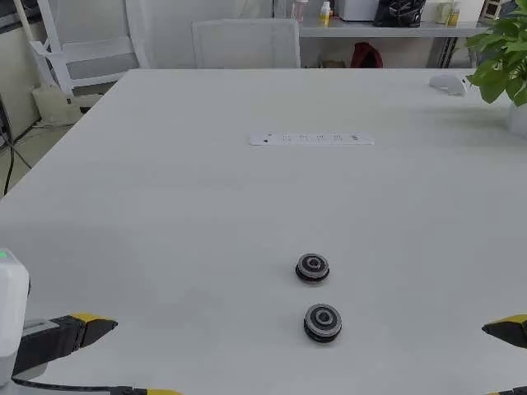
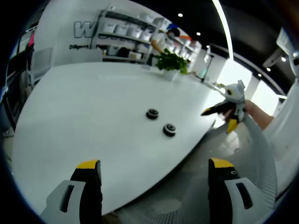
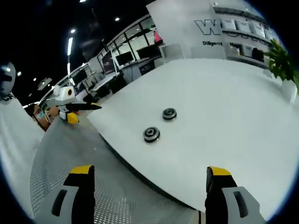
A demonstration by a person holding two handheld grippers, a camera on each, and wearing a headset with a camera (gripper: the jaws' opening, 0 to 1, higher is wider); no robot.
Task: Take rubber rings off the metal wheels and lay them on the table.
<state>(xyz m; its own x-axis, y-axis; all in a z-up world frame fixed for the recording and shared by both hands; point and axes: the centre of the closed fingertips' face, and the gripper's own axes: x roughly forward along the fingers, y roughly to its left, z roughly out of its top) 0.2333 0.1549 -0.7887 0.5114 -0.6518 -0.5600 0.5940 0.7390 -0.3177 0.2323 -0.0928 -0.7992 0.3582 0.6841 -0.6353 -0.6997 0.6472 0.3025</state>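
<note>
Two small metal wheels with black rubber rings lie flat on the white table. The farther wheel sits just behind the nearer wheel. My left gripper is open and empty at the table's near left edge, well left of the wheels. Off the near right edge, my right gripper is also open and holds nothing. Each gripper appears in the other's view, the right gripper and the left gripper.
A white power strip lies across the table's middle, beyond the wheels. A potted plant and a small white object sit at the far right corner. A white chair stands behind the far edge.
</note>
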